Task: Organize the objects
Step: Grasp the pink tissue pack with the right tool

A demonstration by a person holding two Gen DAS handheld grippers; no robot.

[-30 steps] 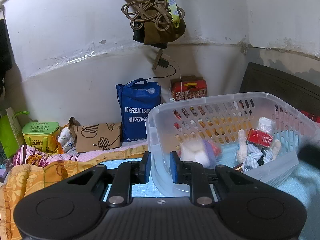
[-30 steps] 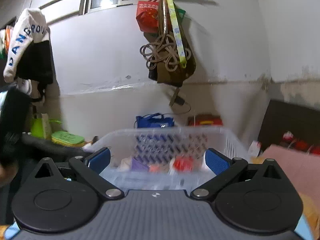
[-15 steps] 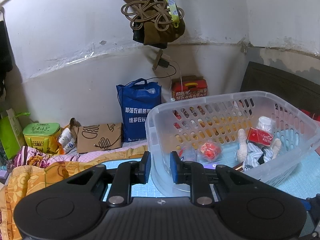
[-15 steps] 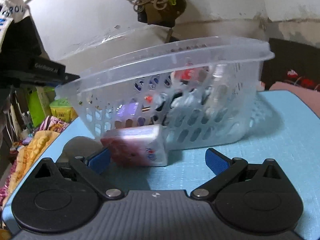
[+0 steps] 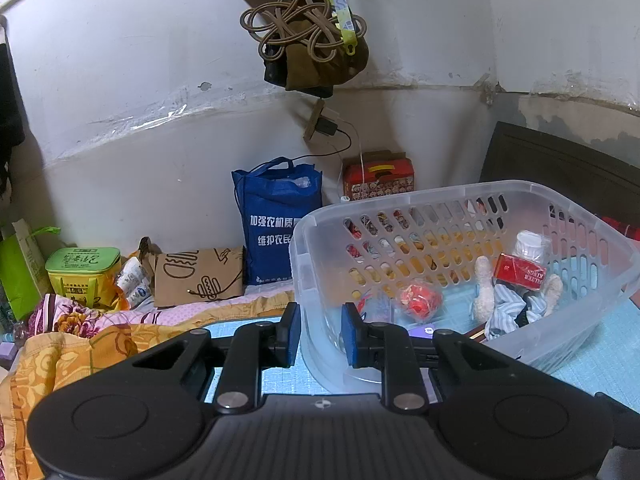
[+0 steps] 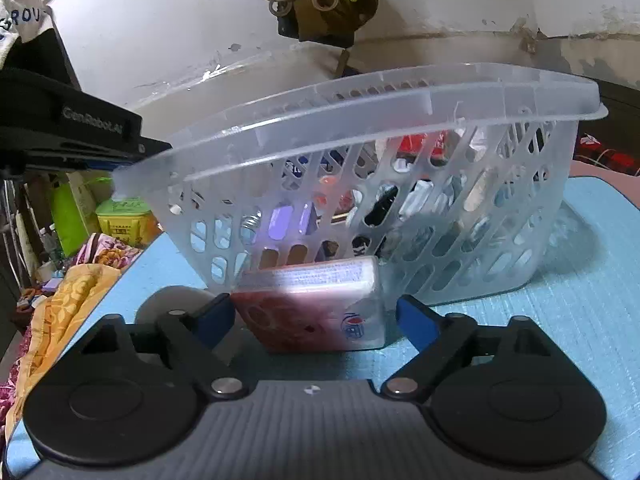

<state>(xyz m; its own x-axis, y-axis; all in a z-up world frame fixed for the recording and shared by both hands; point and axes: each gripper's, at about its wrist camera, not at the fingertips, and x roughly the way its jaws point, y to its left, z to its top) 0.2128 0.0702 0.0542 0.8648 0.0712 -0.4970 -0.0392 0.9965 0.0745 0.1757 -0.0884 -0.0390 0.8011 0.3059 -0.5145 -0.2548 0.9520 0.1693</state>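
A clear plastic basket [image 5: 472, 194] is tilted on a blue mat. My left gripper [image 5: 320, 334] is shut on its near-left rim. Inside lie a red ball [image 5: 420, 300], a red box [image 5: 520, 272], a white bottle [image 5: 530, 244] and a striped cloth [image 5: 508, 312]. In the right wrist view the basket [image 6: 400, 100] stands just ahead. A pink tissue pack [image 6: 316, 304] lies on the mat against its wall. My right gripper [image 6: 316, 314] is open, with the pack between its fingers. The left finger touches the pack; the right one is just clear of it.
A blue bag [image 5: 276, 220], a brown paper bag [image 5: 198, 276], a green tin [image 5: 82, 270] and a red case [image 5: 378, 176] stand by the wall. An orange floral blanket [image 5: 60, 352] lies left of the blue mat [image 6: 592, 312]. Cords and bags hang on the wall [image 5: 308, 40].
My right gripper came down from above the basket to the mat and closed in around the tissue pack. The white blur in the basket has gone. My left gripper stayed put.
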